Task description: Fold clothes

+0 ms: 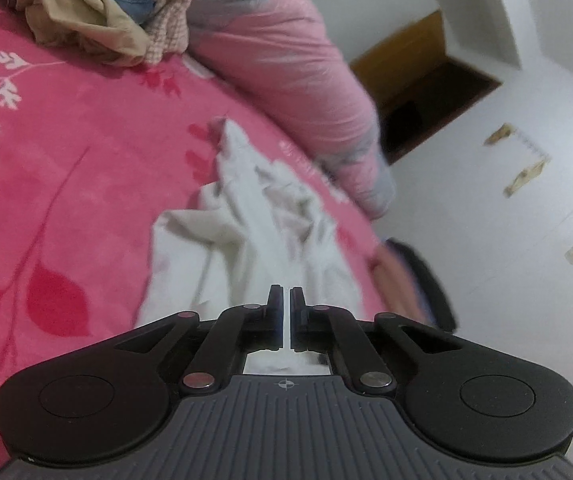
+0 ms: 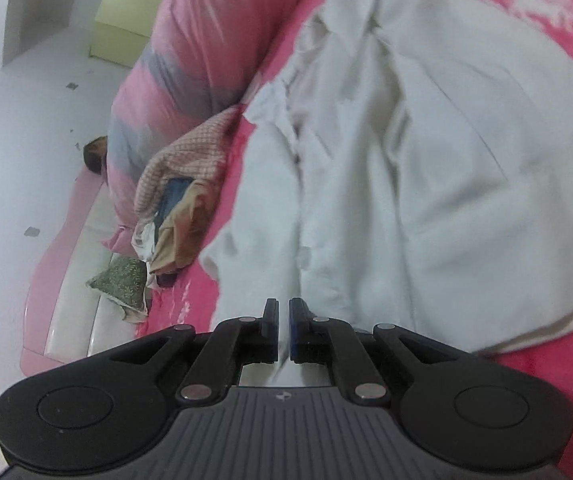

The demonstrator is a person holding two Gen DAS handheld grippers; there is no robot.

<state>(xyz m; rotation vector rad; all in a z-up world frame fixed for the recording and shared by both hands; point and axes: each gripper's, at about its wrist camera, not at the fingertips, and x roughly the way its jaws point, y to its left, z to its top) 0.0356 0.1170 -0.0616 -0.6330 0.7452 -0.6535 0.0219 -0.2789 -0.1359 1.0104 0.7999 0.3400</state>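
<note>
A white garment (image 1: 254,208) lies crumpled on the pink bedspread (image 1: 66,184). My left gripper (image 1: 285,294) is shut on an edge of the white garment, the cloth running between its fingers. In the right wrist view the same white garment (image 2: 426,168) spreads wide over the bedspread (image 2: 558,364). My right gripper (image 2: 283,306) is shut on another edge of it, with cloth pinched between the fingers.
A pile of other clothes (image 1: 98,12), beige, blue denim and checked, sits at the far side; it also shows in the right wrist view (image 2: 178,208). A rolled pink and grey quilt (image 1: 286,52) lies along the bed edge. White floor (image 1: 506,220) lies beyond.
</note>
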